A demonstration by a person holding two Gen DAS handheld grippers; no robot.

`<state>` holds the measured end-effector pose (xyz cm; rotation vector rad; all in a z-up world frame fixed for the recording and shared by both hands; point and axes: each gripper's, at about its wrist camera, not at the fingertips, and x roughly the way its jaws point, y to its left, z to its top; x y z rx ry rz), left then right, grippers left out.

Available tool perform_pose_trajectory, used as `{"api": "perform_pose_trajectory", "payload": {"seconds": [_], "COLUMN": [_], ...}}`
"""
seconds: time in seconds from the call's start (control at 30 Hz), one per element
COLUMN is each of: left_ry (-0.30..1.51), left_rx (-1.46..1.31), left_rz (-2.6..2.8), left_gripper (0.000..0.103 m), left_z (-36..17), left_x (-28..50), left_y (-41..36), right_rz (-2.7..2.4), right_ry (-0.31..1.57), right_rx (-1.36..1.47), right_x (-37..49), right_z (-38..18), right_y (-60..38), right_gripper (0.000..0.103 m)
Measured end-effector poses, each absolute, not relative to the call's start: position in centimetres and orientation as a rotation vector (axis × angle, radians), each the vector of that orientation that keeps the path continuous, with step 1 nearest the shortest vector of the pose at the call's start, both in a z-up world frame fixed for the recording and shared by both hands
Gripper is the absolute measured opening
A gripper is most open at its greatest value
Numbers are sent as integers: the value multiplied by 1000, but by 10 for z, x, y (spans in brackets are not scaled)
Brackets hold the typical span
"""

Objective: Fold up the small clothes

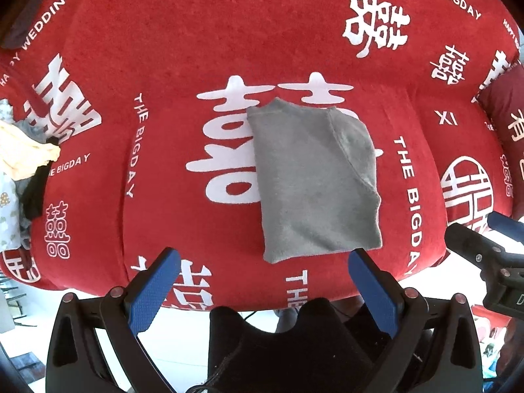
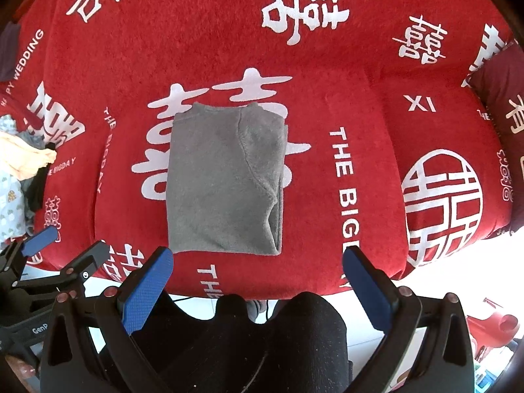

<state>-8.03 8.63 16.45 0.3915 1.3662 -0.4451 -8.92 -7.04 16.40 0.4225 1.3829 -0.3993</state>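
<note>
A small grey garment (image 1: 314, 183) lies folded into a narrow rectangle on the red cover (image 1: 196, 49), with a sleeve seam curving down its right half. In the right wrist view the same grey garment (image 2: 226, 180) sits just beyond the fingers. My left gripper (image 1: 265, 262) hovers open near the garment's front edge, nothing between its blue pads (image 1: 154, 291). My right gripper (image 2: 258, 262) is open too, at the garment's near edge, its pads (image 2: 147, 291) empty. Each gripper shows in the other's view: the right gripper (image 1: 491, 245) at right, the left gripper (image 2: 42, 249) at left.
A heap of other small clothes (image 1: 23, 163), yellow, black and patterned white, lies at the left edge of the cover; the same heap (image 2: 23, 170) shows in the right wrist view. A dark red cushion (image 2: 497, 88) sits at the right. A person's dark-trousered legs (image 2: 278, 337) are below, over white floor.
</note>
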Motion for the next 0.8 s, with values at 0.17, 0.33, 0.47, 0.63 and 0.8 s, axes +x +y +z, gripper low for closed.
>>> {"api": "perform_pose_trajectory", "payload": {"seconds": [0.17, 0.33, 0.47, 0.63, 0.8], "left_ry": [1366, 1352, 1350, 1351, 1350], "left_rx": [363, 352, 343, 338, 328], "left_rz": [-456, -446, -441, -435, -427], "left_gripper": [103, 103, 103, 103, 103], "left_z": [168, 171, 172, 171, 172], "left_x": [-81, -80, -78, -78, -76], "left_y": [87, 89, 93, 97, 101], "right_rz": [-407, -405, -401, -403, -402], "right_ry": [1379, 1379, 1379, 1378, 1366], "right_rx": [414, 393, 383, 365, 361], "right_x": [-89, -86, -83, -79, -76], "right_z": [168, 171, 172, 174, 176], "right_y": [-69, -65, -61, -58, -54], "right_gripper": [103, 103, 103, 103, 103]}}
